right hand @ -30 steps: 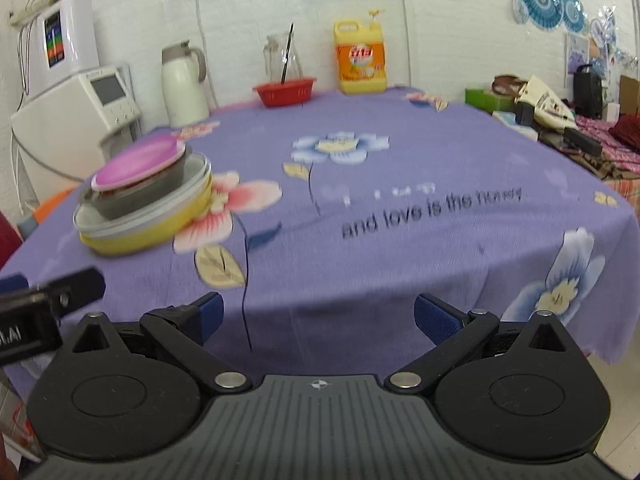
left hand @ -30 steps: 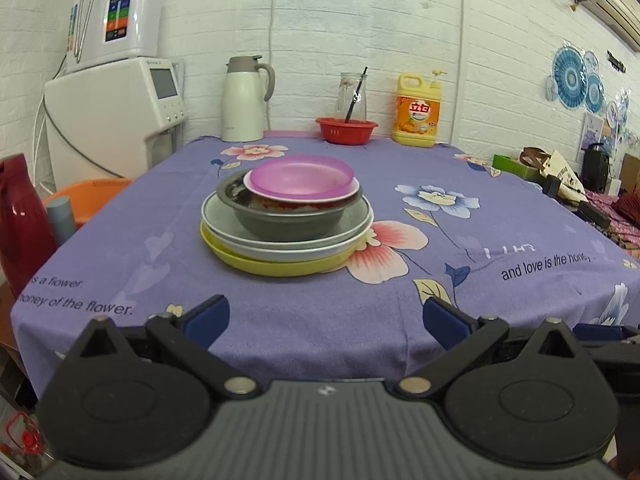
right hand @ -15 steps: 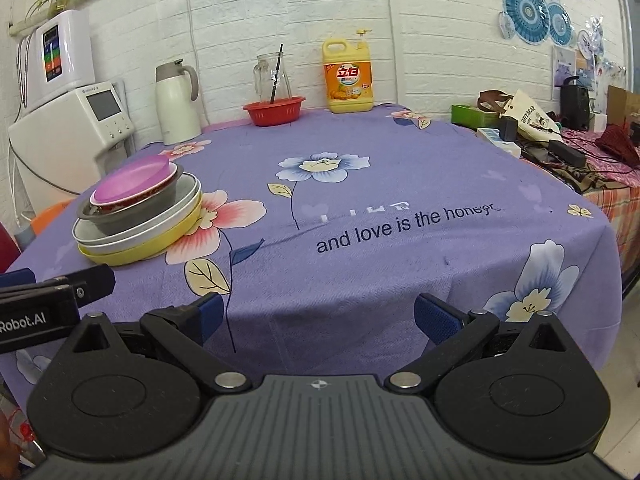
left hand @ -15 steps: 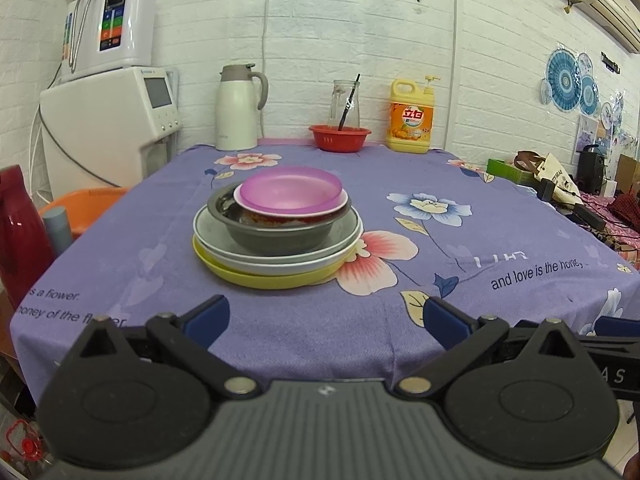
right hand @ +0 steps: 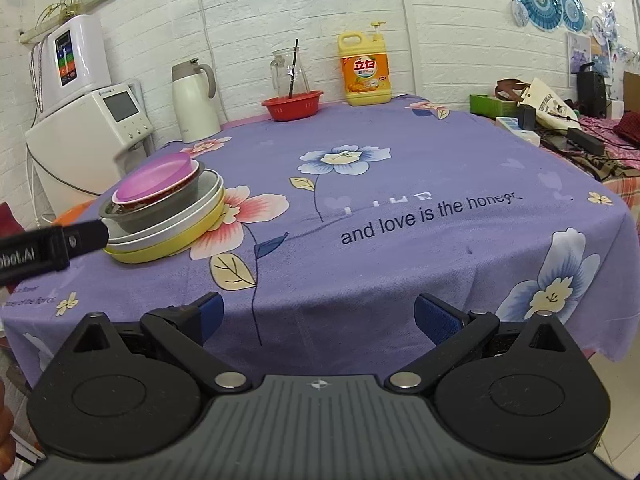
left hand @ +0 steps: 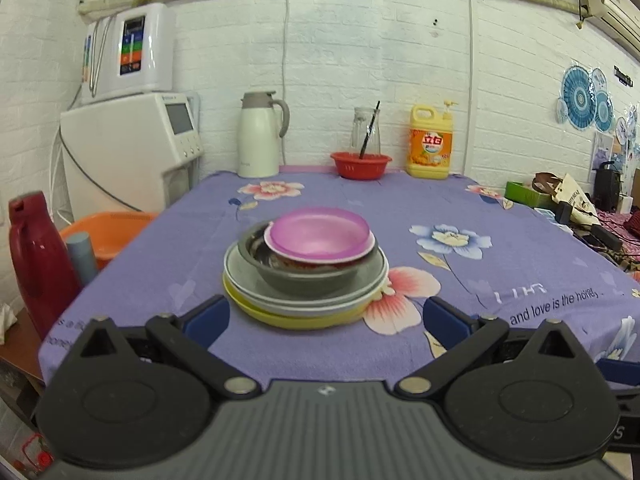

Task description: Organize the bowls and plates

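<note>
Facing the table, the left gripper holds its blue-padded fingers wide apart with nothing between them, just short of the near table edge. The right gripper is likewise spread wide and empty, positioned over the same near edge.

Dish stack, left wrist view, top to bottom:
- pink bowl, nested in a white bowl with a red-patterned wall;
- grey bowl;
- grey plate;
- yellow plate.

The stack rests on the purple flowered tablecloth, directly ahead of the left gripper and well to the left of the right gripper.

Legible text:
- tablecloth print: "and love is the hone..."; the last letters blur;
- the left gripper's finger, seen in the right wrist view: "...bot.AI";
- yellow detergent bottle at the far edge: red label with white Chinese characters, not clearly readable.

Beside the bottle stand a red basket, a glass jug and a white thermos jug.
</note>
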### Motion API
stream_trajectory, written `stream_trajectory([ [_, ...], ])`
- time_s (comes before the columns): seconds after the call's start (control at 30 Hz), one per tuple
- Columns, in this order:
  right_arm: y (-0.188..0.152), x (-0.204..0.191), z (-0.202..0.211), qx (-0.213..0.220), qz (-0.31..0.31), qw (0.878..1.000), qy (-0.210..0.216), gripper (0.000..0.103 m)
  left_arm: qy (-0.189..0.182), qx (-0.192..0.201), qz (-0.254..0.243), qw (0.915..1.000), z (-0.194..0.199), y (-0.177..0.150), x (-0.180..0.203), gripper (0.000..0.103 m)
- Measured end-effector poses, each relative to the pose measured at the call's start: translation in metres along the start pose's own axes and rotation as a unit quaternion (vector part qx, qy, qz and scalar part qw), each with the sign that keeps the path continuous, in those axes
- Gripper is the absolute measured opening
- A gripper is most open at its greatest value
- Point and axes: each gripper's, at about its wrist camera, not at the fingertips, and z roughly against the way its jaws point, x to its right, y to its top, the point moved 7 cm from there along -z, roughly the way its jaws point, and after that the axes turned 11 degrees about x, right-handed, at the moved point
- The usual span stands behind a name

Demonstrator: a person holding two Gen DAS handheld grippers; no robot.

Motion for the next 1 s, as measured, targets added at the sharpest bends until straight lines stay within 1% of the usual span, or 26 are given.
stream_trajectory([
  [0.13,-0.003,-0.004,-0.001,-0.012,-0.010,1.000,0.018,0.103,-0.006,-0.008,-0.004,0.9999,-0.001,-0.005,0.002,0.103],
  [0.23,-0.012,-0.006,-0.009,-0.036,-0.013,0.999,0.028,0.103,-0.004,-0.017,-0.007,0.9998,-0.004,-0.013,0.003,0.103],
  [0.4,-0.030,-0.006,-0.021,-0.074,-0.022,0.996,0.036,0.103,-0.004,-0.041,0.002,0.9992,-0.012,-0.027,-0.002,0.103],
  [0.53,-0.037,-0.006,-0.025,-0.092,-0.025,0.995,0.040,0.103,-0.009,-0.046,0.007,0.9989,-0.013,-0.030,-0.003,0.103],
  [0.7,-0.037,-0.009,-0.022,-0.090,-0.019,0.995,0.048,0.103,-0.011,-0.032,0.001,0.9994,-0.009,-0.027,0.000,0.103],
  [0.83,-0.038,-0.009,-0.024,-0.095,-0.023,0.994,0.056,0.103,-0.008,-0.034,0.006,0.9994,-0.010,-0.027,-0.003,0.103],
  [1.0,-0.036,-0.006,-0.024,-0.093,-0.027,0.994,0.056,0.103,-0.005,-0.030,0.006,0.9995,-0.009,-0.027,-0.003,0.103],
])
